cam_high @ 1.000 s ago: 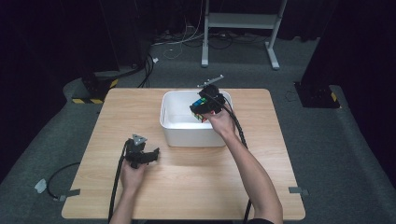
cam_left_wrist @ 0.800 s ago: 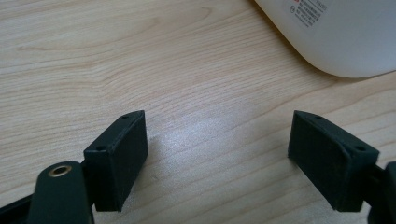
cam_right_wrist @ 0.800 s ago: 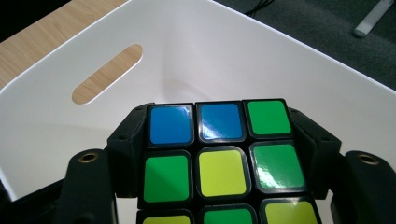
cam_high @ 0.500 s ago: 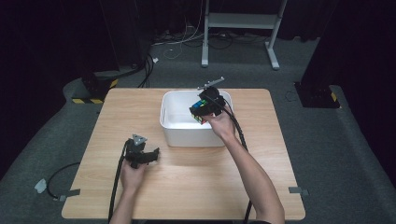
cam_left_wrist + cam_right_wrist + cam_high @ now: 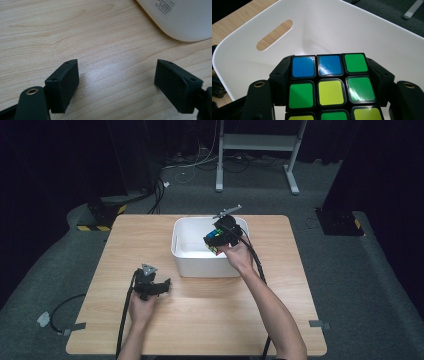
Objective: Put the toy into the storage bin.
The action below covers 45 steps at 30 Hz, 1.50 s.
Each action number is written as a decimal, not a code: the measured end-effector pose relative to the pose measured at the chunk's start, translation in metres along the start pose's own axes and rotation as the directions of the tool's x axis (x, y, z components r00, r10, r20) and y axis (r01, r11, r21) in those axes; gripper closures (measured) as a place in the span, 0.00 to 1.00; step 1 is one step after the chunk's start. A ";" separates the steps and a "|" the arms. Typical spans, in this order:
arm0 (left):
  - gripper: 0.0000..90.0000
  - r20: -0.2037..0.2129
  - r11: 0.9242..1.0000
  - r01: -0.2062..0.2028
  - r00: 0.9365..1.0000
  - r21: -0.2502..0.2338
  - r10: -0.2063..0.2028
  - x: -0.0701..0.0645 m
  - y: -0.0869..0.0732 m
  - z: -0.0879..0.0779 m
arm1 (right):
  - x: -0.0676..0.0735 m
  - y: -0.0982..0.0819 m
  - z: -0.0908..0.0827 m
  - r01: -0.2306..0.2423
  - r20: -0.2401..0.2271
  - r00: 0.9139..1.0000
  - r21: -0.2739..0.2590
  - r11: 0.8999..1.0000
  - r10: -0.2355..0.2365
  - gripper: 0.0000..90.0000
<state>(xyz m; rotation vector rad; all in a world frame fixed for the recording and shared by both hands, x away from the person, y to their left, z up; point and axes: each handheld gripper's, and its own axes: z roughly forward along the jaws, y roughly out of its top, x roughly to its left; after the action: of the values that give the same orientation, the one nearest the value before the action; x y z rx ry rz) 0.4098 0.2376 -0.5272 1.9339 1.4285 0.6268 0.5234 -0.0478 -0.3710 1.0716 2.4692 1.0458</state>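
A puzzle cube [image 5: 329, 85] with blue, green and yellow stickers sits between the jaws of my right gripper [image 5: 329, 82], which is shut on its two sides. In the high view the right gripper [image 5: 220, 239] holds the cube [image 5: 213, 241] over the right part of the white tub [image 5: 186, 265], above its rim. The tub's inside [image 5: 352, 32] with a slot handle [image 5: 274, 35] lies beyond the cube. My left gripper [image 5: 161, 285] rests on the table at the front left, open, with bare wood between its pads [image 5: 62, 85].
The wooden table [image 5: 210, 315] has free room in front of and beside the tub. A corner of the tub [image 5: 180, 20] with a label is close ahead of the left gripper. Cables trail off the table's near edge.
The right gripper with the cube has risen a little over the tub. The left gripper has stayed where it was.
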 end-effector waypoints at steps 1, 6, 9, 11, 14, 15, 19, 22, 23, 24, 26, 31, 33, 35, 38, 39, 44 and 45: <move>0.22 0.000 1.000 0.000 1.000 0.000 0.000 0.000 0.000 0.000 | 0.000 0.000 0.000 0.000 0.000 1.000 0.001 1.000 0.000 0.37; 0.22 0.000 1.000 0.000 1.000 0.000 0.000 0.000 0.000 0.000 | 0.001 -0.003 -0.001 -0.001 0.000 1.000 -0.004 1.000 0.001 0.37; 0.22 0.000 1.000 0.000 1.000 0.000 0.000 0.000 0.000 0.000 | 0.002 -0.005 -0.002 -0.001 -0.002 1.000 -0.004 1.000 0.001 0.37; 0.22 0.000 1.000 0.000 1.000 0.000 0.000 0.000 0.000 0.000 | 0.002 -0.006 -0.003 -0.002 0.000 1.000 -0.002 1.000 0.002 0.37; 0.22 0.000 1.000 -0.001 1.000 0.000 0.001 0.000 0.000 0.000 | 0.002 -0.007 -0.004 -0.001 0.001 1.000 -0.005 1.000 0.001 0.37; 0.22 0.000 1.000 -0.001 1.000 0.000 0.001 0.000 0.000 0.000 | 0.002 -0.007 -0.004 -0.001 0.000 1.000 -0.006 1.000 0.001 0.37; 0.22 0.000 1.000 0.000 1.000 0.000 0.000 0.000 0.000 0.000 | 0.004 -0.010 -0.006 0.002 0.001 1.000 -0.007 1.000 -0.002 0.37; 0.22 0.000 1.000 -0.001 1.000 0.000 0.001 0.000 0.000 0.000 | 0.004 -0.012 -0.006 0.004 0.006 1.000 -0.005 1.000 -0.004 0.37; 0.22 0.000 1.000 0.000 1.000 0.000 0.000 0.000 0.000 0.000 | 0.004 -0.012 -0.006 0.004 0.007 1.000 -0.008 1.000 -0.004 0.37; 0.22 0.000 1.000 0.000 1.000 0.000 0.000 0.000 0.000 0.000 | 0.004 -0.012 -0.007 0.005 0.009 1.000 -0.008 1.000 -0.005 0.37; 0.22 0.000 1.000 0.000 1.000 0.000 0.000 0.000 0.000 0.000 | 0.005 -0.013 -0.008 0.004 0.007 1.000 -0.011 1.000 -0.004 0.37; 0.22 0.000 1.000 -0.001 1.000 0.000 0.001 0.000 0.000 0.000 | 0.007 -0.015 -0.009 0.008 0.009 1.000 -0.010 1.000 -0.008 0.37; 0.22 0.000 1.000 -0.001 1.000 0.000 0.001 0.000 0.000 0.000 | 0.008 -0.015 -0.009 0.011 0.011 1.000 -0.008 1.000 -0.011 0.37; 0.22 0.000 1.000 -0.001 1.000 0.000 0.001 0.000 0.000 0.000 | 0.009 -0.015 -0.009 0.013 0.011 1.000 -0.010 1.000 -0.013 0.37; 0.22 0.000 1.000 -0.001 1.000 0.000 0.001 0.000 0.000 0.000 | 0.009 -0.017 -0.009 0.011 0.012 1.000 -0.009 1.000 -0.010 0.37; 0.22 0.000 1.000 -0.001 1.000 0.000 0.001 0.000 0.000 0.000 | 0.009 -0.017 -0.009 0.012 0.010 1.000 -0.006 1.000 -0.012 0.37; 0.22 0.000 1.000 0.000 1.000 0.000 0.000 0.000 0.000 0.000 | 0.010 -0.018 -0.007 0.011 0.012 1.000 0.003 1.000 -0.011 0.37; 0.22 -0.001 1.000 -0.001 1.000 0.000 0.001 0.000 0.000 0.000 | 0.011 -0.018 -0.007 0.012 0.013 1.000 0.004 1.000 -0.012 0.37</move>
<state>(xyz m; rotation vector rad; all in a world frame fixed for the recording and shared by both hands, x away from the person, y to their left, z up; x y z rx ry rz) 0.4098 0.2375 -0.5272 1.9345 1.4283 0.6277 0.5033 -0.0521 -0.3783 1.0603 2.4659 1.0280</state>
